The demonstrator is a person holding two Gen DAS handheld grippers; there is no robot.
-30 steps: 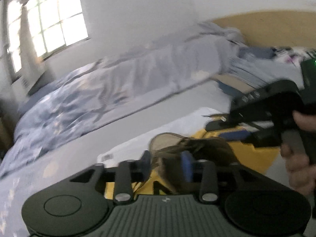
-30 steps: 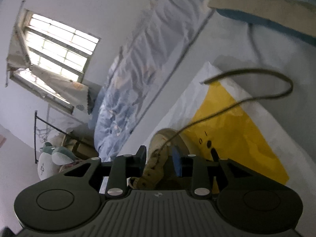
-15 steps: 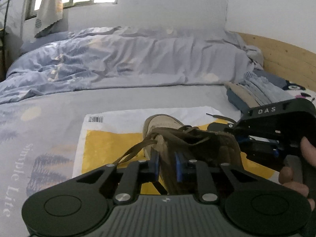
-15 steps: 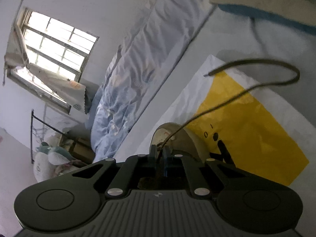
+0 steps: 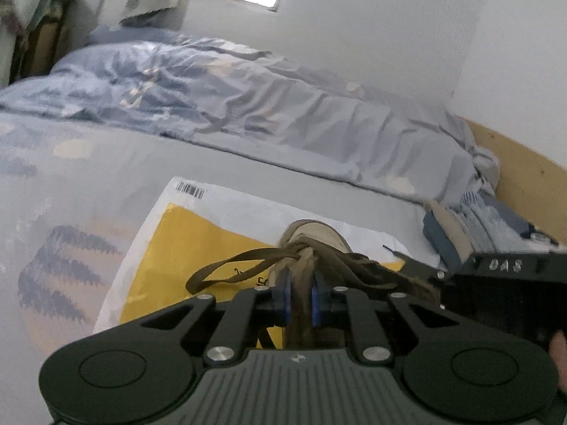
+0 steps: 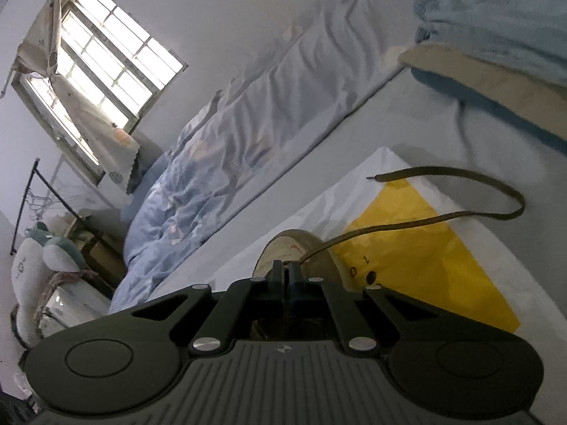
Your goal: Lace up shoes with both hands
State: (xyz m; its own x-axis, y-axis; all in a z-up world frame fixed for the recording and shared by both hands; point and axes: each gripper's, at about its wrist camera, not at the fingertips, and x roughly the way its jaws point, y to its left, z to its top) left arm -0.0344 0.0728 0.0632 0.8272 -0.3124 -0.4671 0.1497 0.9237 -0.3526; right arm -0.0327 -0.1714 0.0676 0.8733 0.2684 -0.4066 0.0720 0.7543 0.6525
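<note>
Shoe (image 5: 315, 244), tan, toe pointing away, directly ahead of left claw (image 5: 299, 301), resting on yellow-and-white bag (image 5: 184, 244) spread over bed (image 5: 88, 184). Left claw clamped on tongue (image 5: 301, 283), blue pads pressing either side. Brown lace (image 5: 230, 269) looping out leftward from the knot area just beyond the fingertips, lying over the yellow print. Right claw (image 6: 286, 276) to the right of left claw, low at shoe's far side; pinched shut on other lace end (image 6: 460, 212), jaws nearly touching. From there that lace running up and right, curling back on itself, tip hanging free above bag's white edge. Rumpled blue duvet (image 5: 248, 106) well beyond both claws, against wall. Folded clothes (image 5: 471, 226) off right, near wooden headboard (image 5: 524, 184).
</note>
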